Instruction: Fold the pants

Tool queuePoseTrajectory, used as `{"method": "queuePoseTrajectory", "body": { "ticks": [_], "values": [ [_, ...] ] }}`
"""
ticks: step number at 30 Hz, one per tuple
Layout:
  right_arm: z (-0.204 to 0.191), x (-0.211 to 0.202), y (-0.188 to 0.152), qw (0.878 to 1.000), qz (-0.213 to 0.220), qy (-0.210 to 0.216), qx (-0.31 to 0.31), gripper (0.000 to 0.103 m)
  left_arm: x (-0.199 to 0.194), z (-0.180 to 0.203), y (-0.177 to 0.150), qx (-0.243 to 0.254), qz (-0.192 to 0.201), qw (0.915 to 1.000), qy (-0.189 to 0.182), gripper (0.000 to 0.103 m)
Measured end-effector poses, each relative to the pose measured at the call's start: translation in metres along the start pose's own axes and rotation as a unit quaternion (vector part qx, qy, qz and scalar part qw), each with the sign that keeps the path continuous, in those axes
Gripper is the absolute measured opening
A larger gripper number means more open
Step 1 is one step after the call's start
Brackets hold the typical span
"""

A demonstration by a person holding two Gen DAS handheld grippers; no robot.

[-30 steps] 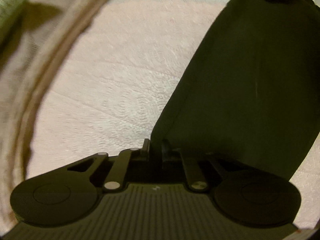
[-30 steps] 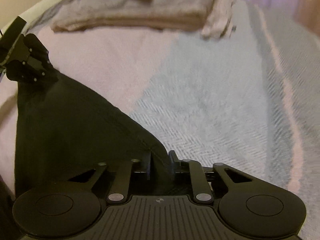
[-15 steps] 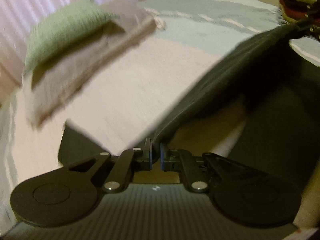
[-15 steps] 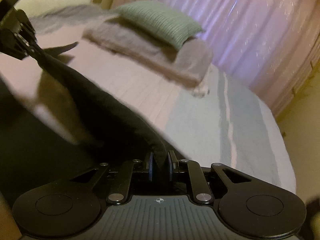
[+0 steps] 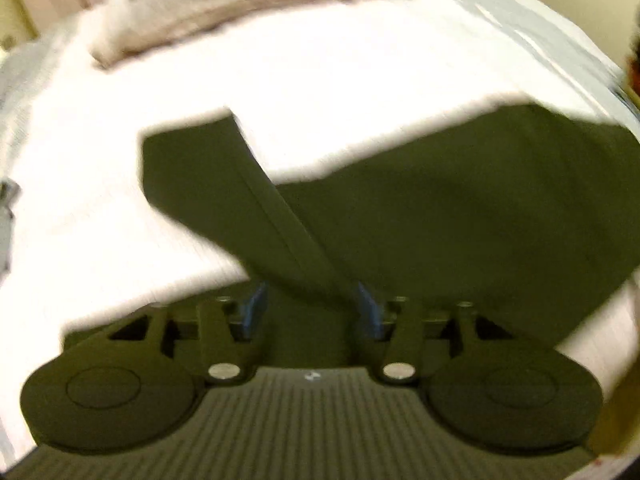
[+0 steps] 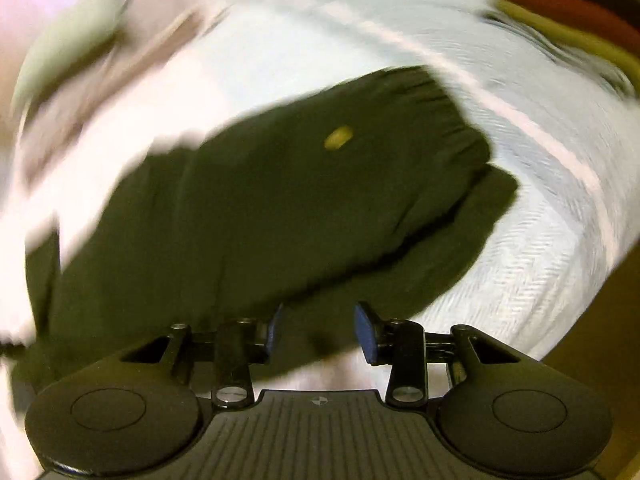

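Dark pants point(image 6: 280, 208) lie folded on pale bedspread point(image 6: 540, 240). Left gripper point(image 5: 310, 308) and right gripper point(image 6: 320, 328) both spread wide, gripping nothing. Beige blanket point(image 5: 224, 8) beyond; frames motion-blurred.

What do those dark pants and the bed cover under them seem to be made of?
The pants look like soft, matte knit fabric, perhaps cotton jersey: they drape limply and the waistband is gathered. The bed cover looks like woven cloth with a herringbone texture. Blur leaves the fibres uncertain.

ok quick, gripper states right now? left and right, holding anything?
Left gripper: open, dark pants lie loose between the fingers, not clamped.
Right gripper: open, holding nothing, just above the pants.
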State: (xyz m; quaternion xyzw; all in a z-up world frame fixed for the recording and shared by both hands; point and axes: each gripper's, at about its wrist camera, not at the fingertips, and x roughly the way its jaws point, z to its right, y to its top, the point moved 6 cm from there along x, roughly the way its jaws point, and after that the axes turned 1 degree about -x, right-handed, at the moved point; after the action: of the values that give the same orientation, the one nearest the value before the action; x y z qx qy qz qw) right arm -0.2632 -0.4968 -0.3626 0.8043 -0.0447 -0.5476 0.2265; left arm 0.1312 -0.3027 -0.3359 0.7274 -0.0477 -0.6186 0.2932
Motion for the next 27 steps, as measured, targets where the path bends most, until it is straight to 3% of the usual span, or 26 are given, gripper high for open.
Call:
{"method": "queuePoseTrajectory", "body": {
  "ticks": [3,7,9,10,12,14,16,18,19,20,22,25,27],
  "values": [
    [0.017,0.007,0.026,0.998,0.04,0.0,0.057,0.036,0.041,-0.009,0.051,-0.021,0.027,0.9989,0.033,0.05],
    [0.043,0.014,0.056,0.992,0.077,-0.008,0.097,0.037,0.112,-0.011,0.091,-0.021,-0.013,0.9972,0.071,0.051],
    [0.064,0.011,0.057,0.989,0.089,-0.005,0.119,0.037,0.129,-0.012,0.086,-0.028,-0.044,0.9948,0.087,0.048],
    [0.07,0.011,0.061,0.987,0.093,-0.003,0.129,0.037,0.139,-0.013,0.085,-0.031,-0.056,0.994,0.088,0.045],
    [0.078,0.009,0.065,0.985,0.097,-0.005,0.144,0.037,0.144,-0.019,0.077,-0.036,-0.061,0.9909,0.115,0.005],
    [0.085,0.003,0.069,0.984,0.096,-0.003,0.15,0.037,0.125,-0.033,0.071,-0.082,-0.036,0.9922,0.087,0.003],
    [0.09,-0.001,0.07,0.983,0.098,0.005,0.153,0.037,0.087,-0.058,0.065,-0.138,0.006,0.9874,0.077,0.003],
    [0.092,-0.012,0.063,0.982,0.098,0.018,0.162,0.037,0.037,-0.091,0.046,-0.194,0.06,0.9757,0.082,0.002],
    [0.093,-0.013,0.06,0.98,0.098,0.027,0.168,0.037,0.014,-0.111,0.028,-0.236,0.072,0.9655,0.084,0.002],
    [0.092,-0.017,0.055,0.979,0.096,0.039,0.177,0.037,-0.002,-0.128,0.009,-0.276,0.07,0.9547,0.087,0.002],
    [0.091,-0.017,0.046,0.975,0.091,0.063,0.194,0.037,-0.017,-0.154,-0.044,-0.372,0.04,0.9247,0.072,0.003],
    [0.091,-0.014,0.033,0.969,0.076,0.08,0.219,0.037,-0.018,-0.16,-0.109,-0.453,-0.002,0.8893,0.064,0.002],
    [0.091,-0.012,0.029,0.969,0.068,0.082,0.221,0.037,-0.021,-0.15,-0.129,-0.5,0.008,0.8661,0.017,0.008]
  ]
}}
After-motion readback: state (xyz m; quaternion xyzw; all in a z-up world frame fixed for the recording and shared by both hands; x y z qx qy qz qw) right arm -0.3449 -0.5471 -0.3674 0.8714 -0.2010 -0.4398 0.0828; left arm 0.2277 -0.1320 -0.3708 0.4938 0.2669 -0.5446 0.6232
